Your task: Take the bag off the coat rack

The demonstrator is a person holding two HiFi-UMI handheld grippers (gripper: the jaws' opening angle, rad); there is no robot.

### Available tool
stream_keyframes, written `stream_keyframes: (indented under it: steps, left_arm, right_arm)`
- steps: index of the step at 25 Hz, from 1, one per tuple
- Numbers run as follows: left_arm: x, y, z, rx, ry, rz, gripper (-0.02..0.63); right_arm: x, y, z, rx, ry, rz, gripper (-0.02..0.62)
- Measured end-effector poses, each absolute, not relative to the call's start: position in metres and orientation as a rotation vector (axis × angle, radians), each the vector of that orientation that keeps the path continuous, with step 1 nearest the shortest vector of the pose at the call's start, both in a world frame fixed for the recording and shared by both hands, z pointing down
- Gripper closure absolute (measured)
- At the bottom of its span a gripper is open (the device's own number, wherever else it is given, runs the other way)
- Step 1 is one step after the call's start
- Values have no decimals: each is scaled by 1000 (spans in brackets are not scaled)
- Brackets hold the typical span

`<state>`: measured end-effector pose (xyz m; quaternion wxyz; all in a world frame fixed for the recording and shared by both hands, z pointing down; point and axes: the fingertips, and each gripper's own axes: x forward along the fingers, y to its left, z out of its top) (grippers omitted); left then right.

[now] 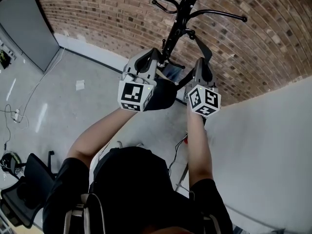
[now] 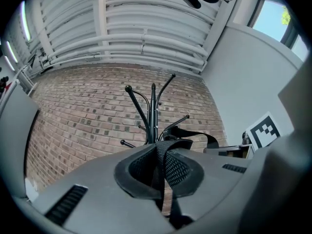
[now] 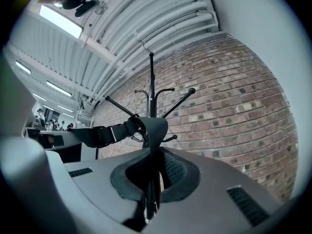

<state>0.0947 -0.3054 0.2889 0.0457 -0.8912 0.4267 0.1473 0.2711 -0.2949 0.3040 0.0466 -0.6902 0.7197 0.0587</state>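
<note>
Since the strap (image 2: 164, 152) seems still looped over a low hook of the rack (image 1: 178, 13), the main risk, I think, is a pull toward the person instead of upward. The hook would then catch the webbing, and the thin rack could tip over. The left gripper (image 2: 163, 168) has its jaws closed tight on the strap, and the right gripper (image 3: 153, 172) is clamped on the same webbing in the same way. The bag (image 1: 163, 94) hangs in the middle of the head view, between the two grippers and just below the rack's pole, off the floor (image 1: 58, 96). Because each grip is only on flat webbing, the strap may slide through the pads when the full weight of the bag comes on them. The bag would then drop or swing against the pole. The floor is smooth and grey, with a cable (image 1: 29, 99) and a sheet of paper (image 1: 80, 85) at the left of the frame and a black chair (image 1: 24, 189) at the lower left. A brick wall (image 1: 107, 18) fills the top, a plain white wall (image 1: 263, 145) the right, and white pipes (image 2: 146, 38) run under the ceiling.
</note>
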Motion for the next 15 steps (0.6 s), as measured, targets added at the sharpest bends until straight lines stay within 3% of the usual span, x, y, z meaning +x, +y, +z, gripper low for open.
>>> stream_keyframes:
  steps: [15]
  left_arm:
    - [18, -296, 285, -2704, 1437, 528, 586]
  right_arm:
    - [257, -245, 295, -2090, 2137, 154, 577]
